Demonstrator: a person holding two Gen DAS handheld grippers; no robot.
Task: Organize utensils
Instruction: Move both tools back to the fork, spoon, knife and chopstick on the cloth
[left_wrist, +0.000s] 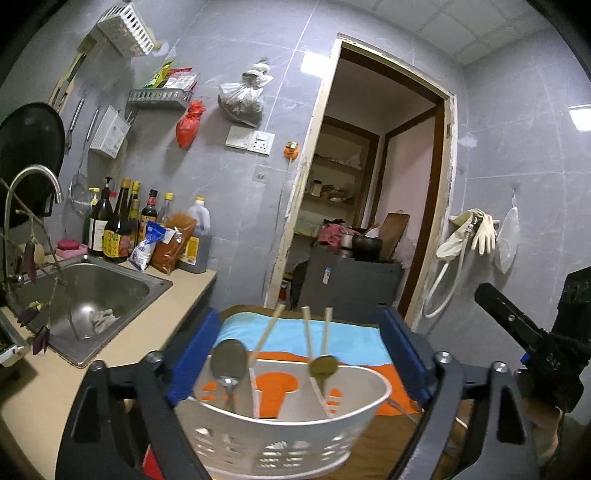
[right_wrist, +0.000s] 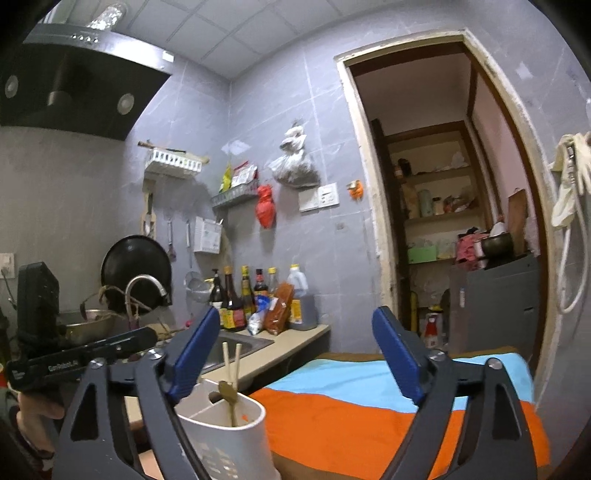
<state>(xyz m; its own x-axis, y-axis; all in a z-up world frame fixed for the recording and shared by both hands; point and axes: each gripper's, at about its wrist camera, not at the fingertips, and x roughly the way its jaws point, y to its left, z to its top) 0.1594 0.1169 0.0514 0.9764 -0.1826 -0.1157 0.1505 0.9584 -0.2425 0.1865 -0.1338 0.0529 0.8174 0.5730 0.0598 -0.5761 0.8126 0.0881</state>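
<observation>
A white slotted utensil holder (left_wrist: 280, 428) stands close in the left wrist view, low between the blue fingers (left_wrist: 192, 354) of my left gripper (left_wrist: 301, 321), which is open with the pads apart from it. In the holder stand a metal spoon (left_wrist: 229, 363), pale chopsticks (left_wrist: 269, 332) and an olive-green spoon (left_wrist: 324, 365). My right gripper (right_wrist: 295, 314) is open and empty; the holder (right_wrist: 229, 435) sits down at its left finger (right_wrist: 195, 350), with the chopsticks (right_wrist: 232, 365) and green spoon (right_wrist: 228, 393) sticking out.
The holder rests by an orange and blue cloth (right_wrist: 369, 406) on a table. To the left are a steel sink (left_wrist: 92, 295) with a faucet (left_wrist: 37, 184), and sauce bottles (left_wrist: 122, 229) on the counter. A doorway (left_wrist: 369, 184) opens ahead; gloves (left_wrist: 476, 232) hang at right.
</observation>
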